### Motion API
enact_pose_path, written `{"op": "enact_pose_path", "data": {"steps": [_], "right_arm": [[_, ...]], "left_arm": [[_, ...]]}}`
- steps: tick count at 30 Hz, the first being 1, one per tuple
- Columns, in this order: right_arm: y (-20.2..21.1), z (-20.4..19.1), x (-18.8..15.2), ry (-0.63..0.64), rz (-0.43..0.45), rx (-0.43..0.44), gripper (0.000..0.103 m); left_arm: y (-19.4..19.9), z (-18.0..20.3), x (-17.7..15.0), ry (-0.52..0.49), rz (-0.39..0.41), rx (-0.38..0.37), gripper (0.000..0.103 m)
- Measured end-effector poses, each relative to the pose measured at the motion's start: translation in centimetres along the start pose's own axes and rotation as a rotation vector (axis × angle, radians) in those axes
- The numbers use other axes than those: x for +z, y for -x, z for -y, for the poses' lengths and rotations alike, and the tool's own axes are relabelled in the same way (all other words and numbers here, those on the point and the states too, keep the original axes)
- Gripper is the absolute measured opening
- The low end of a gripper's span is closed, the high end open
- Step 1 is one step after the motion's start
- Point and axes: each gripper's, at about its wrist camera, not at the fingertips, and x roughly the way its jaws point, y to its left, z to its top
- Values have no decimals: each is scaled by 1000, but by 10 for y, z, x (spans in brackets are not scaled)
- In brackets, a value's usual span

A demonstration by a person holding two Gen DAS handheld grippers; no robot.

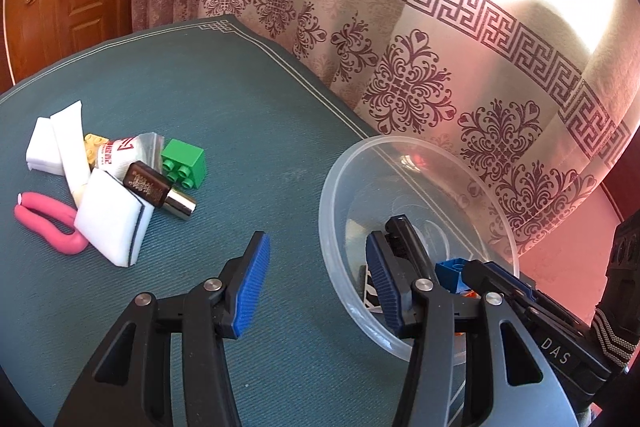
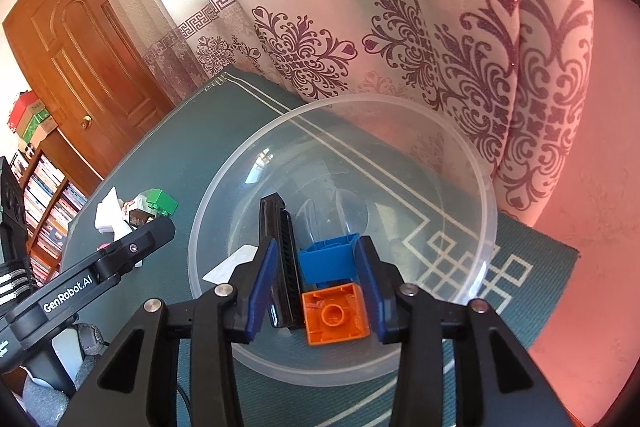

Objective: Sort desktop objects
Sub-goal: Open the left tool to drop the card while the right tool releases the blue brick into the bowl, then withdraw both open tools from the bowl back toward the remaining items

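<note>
The left hand-held gripper (image 1: 316, 279) is hovering with its jaws spread and nothing between them; its left pad is over bare green tabletop (image 1: 240, 107) and its right pad is overlapping the near rim of the clear bowl (image 1: 336, 163). The right hand-held gripper (image 2: 318, 277) is reaching down into the bowl (image 2: 472, 163), its jaws parted around the blue block (image 2: 326, 259); whether the pads are touching the block's sides is hard to judge. No earlier view is backing any motion.

Inside the bowl, the blue block is lying tilted, just above the orange block (image 2: 336, 315), which is showing its hollow underside. A black comb (image 2: 280, 259) is standing against the left pad, its near end hidden behind the pad. A white card (image 2: 228, 267) is lying at the bowl's left, partly covered by the gripper. From the left wrist view most of this is blocked by the right gripper's fingers, with only a corner of the blue block (image 1: 450, 273) showing.

The unsorted pile is sitting at the far left of the tabletop: green block (image 1: 184, 163), white sponges (image 1: 112, 223), a white tube (image 1: 72, 143), a brown bottle (image 1: 156, 193) with a silver cap, a printed packet (image 1: 124, 155) and a pink curved thing (image 1: 52, 227). A beige block (image 1: 94, 147) is mostly buried under the packet
</note>
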Motion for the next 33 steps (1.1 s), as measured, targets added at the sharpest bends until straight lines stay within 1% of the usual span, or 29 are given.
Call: {"op": "enact_pose_path", "data": {"steps": [9,14,21,33], "right_arm": [[3,-13,2,24,10,11,46],[4,-18,2,29,17,14,51],[2,-28,1,47,9,28,51],[-11,-65,-5,123,-20,87,51]], "left_arm": [[2,-16,-1,34,-3,17,54],[3,-26,-1,55,-4,29,54],[5,-33,-3,67,-7,37,54],[12,-57,-6,105,1,69,54]]}}
